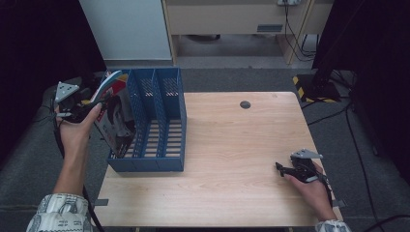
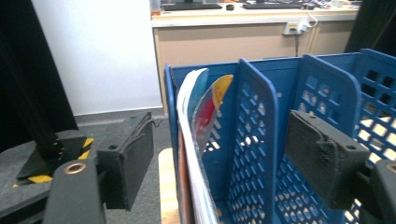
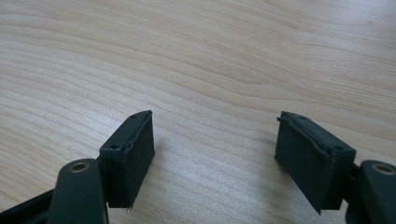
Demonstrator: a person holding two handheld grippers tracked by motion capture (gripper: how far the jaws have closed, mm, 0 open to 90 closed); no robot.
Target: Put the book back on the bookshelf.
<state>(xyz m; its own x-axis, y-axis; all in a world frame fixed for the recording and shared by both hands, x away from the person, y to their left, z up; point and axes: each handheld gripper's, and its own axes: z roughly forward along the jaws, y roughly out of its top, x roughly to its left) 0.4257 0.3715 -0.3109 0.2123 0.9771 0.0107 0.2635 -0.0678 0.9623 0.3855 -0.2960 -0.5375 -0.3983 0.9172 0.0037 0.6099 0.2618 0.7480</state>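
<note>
wooden table (image 1: 232, 159) carried a blue file rack (image 1: 159, 121); magazines (image 1: 116, 116) stood in its leftmost slot, between the spread left gripper (image 2: 219, 163) pads, untouched. right gripper (image 3: 215, 158) rested agape on the table.

Glossy paper magazines (image 2: 198, 140) stand in a perforated blue plastic rack (image 2: 261, 140) on the matt wood-grain table (image 1: 232, 159).

We can read no words, numbers or brand names anywhere. The magazine (image 1: 116, 118) standing in the leftmost slot of the blue file rack (image 1: 159, 123) shows a printed cover, but the print is too blurred for us to make out; in the left gripper view we see only bands of colour along its edges. The one sign is the yellow-and-black hazard striping (image 1: 304, 87) on the floor beyond the table's far right corner; it may be tape.
</note>
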